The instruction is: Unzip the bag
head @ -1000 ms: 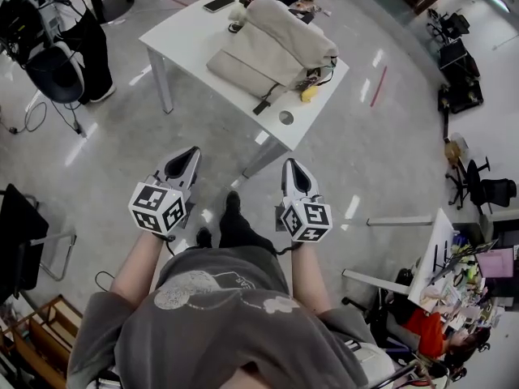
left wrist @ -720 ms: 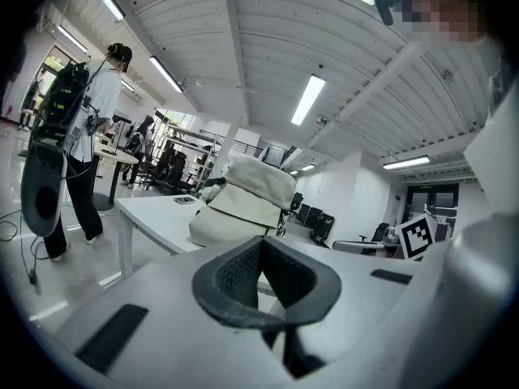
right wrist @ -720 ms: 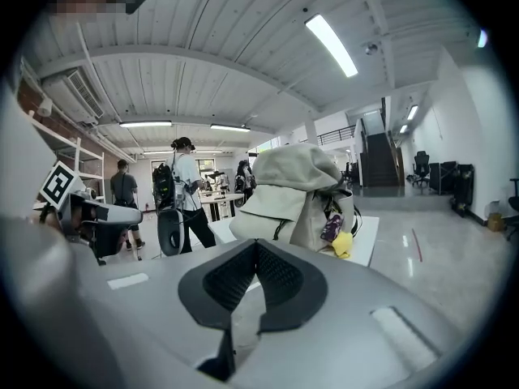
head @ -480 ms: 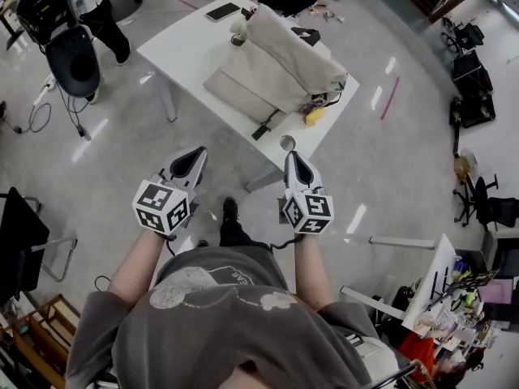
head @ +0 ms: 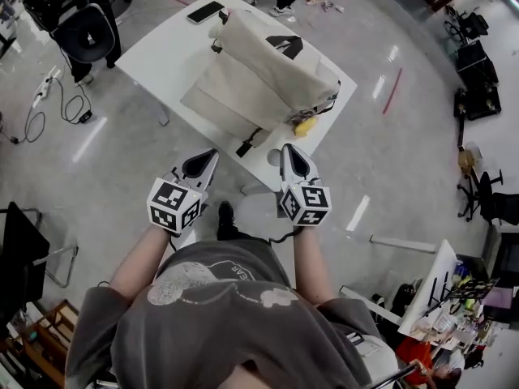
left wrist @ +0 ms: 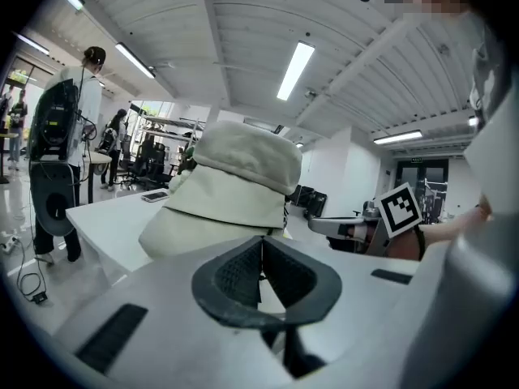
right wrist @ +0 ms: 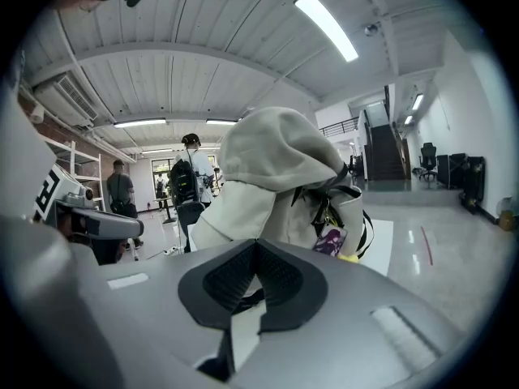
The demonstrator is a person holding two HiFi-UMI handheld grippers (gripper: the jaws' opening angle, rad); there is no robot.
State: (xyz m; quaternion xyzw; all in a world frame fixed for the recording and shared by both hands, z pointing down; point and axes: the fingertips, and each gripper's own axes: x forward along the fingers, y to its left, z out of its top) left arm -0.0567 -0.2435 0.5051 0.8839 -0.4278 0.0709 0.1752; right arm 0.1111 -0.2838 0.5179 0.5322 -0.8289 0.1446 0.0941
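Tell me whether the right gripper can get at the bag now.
Probably yes: the right gripper, shut and empty, is by the table's near edge, facing the bag, nothing between.

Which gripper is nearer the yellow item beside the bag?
Right. The right gripper is just short of the yellow item; the left gripper is farther off, to its left.

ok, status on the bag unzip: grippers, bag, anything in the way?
Both shut and empty: left gripper, right gripper, at the near edge of the table. The bag sits on it, untouched. Nothing between grippers and bag.
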